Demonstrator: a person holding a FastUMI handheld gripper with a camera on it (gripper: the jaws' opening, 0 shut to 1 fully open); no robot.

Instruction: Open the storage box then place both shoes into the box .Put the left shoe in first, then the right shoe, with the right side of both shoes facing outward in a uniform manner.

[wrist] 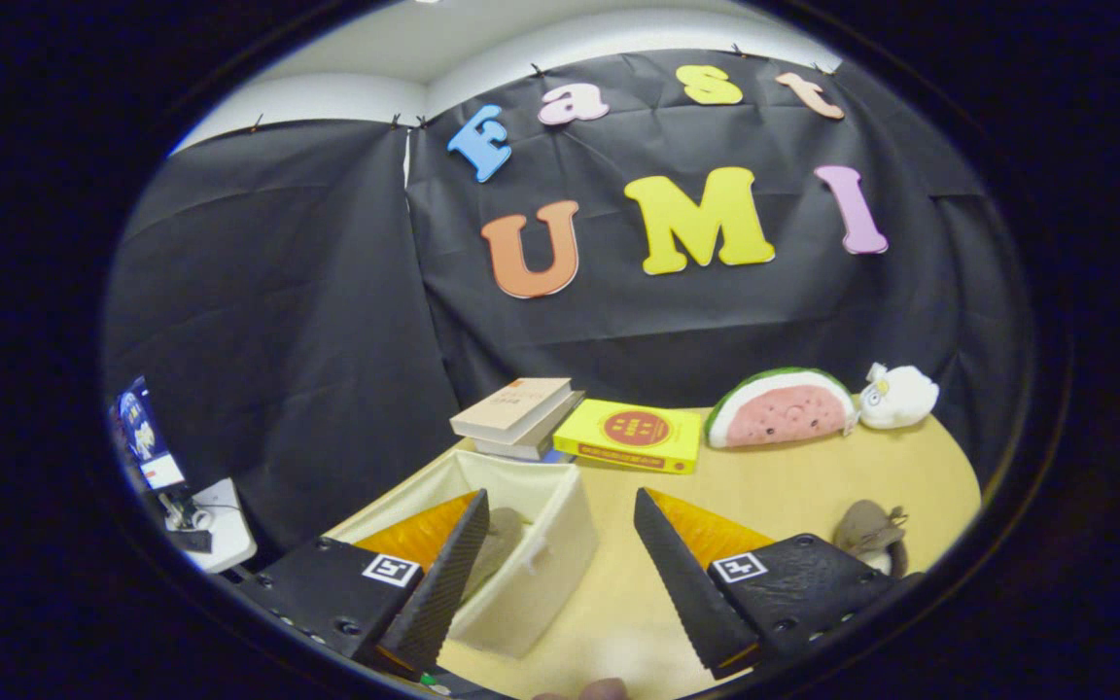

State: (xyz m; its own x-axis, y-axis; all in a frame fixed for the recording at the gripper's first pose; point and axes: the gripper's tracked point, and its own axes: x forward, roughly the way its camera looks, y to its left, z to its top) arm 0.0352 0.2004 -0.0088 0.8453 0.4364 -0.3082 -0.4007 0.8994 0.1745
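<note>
The cream fabric storage box stands open on the wooden table, under and just ahead of my left finger. One grey shoe lies inside it, partly hidden by that finger. A second grey shoe rests on the table to the right of my right finger. My gripper hangs above the box's right wall, open, with nothing held between its fingers.
Stacked books and a yellow book lie beyond the box near the wall. A watermelon plush and a white plush sit at the back right. The table ends at the left, where a small white stand holds gear.
</note>
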